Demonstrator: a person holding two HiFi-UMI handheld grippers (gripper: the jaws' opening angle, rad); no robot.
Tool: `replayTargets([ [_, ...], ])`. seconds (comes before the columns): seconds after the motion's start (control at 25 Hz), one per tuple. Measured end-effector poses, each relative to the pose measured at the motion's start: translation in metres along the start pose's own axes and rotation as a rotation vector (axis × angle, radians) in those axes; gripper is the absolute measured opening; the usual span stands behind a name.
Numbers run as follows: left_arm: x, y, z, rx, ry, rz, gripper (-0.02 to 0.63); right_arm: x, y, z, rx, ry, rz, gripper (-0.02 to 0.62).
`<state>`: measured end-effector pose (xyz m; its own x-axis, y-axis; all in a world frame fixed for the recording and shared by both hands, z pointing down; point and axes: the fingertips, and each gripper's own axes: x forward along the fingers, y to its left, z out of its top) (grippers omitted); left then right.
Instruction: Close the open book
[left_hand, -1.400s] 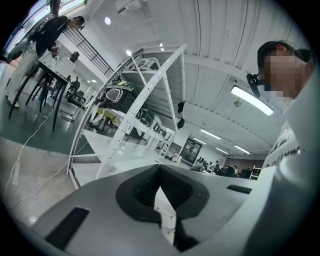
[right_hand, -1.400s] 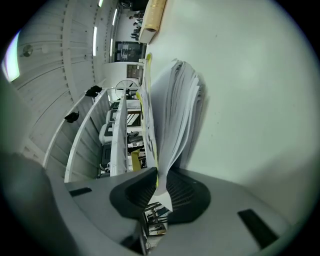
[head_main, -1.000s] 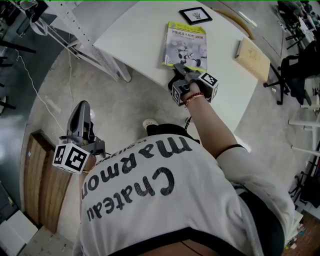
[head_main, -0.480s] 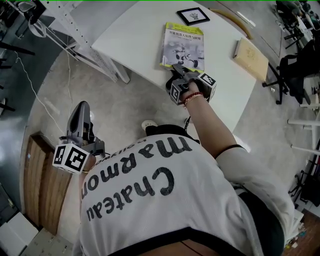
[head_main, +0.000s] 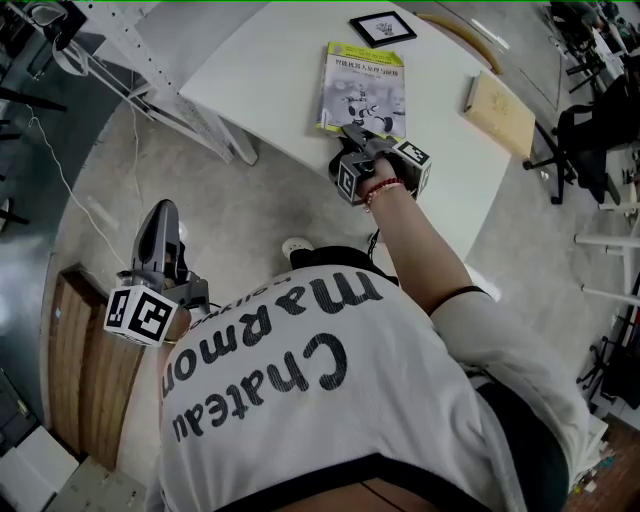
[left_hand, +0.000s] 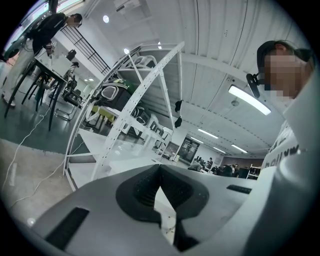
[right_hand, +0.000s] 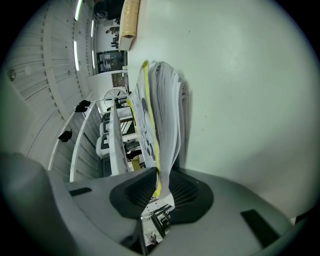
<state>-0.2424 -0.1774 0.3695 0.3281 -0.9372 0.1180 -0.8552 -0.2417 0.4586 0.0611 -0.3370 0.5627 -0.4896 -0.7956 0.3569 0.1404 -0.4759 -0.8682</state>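
desk (head_main: 270, 70): white top, rounded outline | near edge: book (head_main: 365, 85) with a yellow-green cover is laid cover upward | far edge: small black-framed picture (head_main: 383, 28) is set just beyond the book | right edge: flat tan box (head_main: 497, 102) is laid well apart from both

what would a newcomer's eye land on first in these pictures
First, the yellow-covered book on the white table at top centre. The right gripper is clamped on its near edge, and the right gripper view shows the yellow cover edge between the jaws. Next, the left gripper at lower left over the floor, jaws together on nothing.
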Motion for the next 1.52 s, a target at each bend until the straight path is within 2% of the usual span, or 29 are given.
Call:
replayTargets([
  [0.32,-0.008,0.003,0.0,-0.004,-0.008,0.017,0.023,-0.001,0.001,0.001,-0.011,-0.011,-0.018,0.072],
  [0.96,-0.013,0.004,0.001,-0.002,-0.014,0.018,0.023,-0.002,0.002,0.002,-0.105,-0.023,-0.058,0.077],
  [1.52,-0.021,0.011,0.005,-0.006,-0.024,0.034,0.023,-0.004,0.004,0.001,-0.179,-0.007,-0.072,0.118],
])
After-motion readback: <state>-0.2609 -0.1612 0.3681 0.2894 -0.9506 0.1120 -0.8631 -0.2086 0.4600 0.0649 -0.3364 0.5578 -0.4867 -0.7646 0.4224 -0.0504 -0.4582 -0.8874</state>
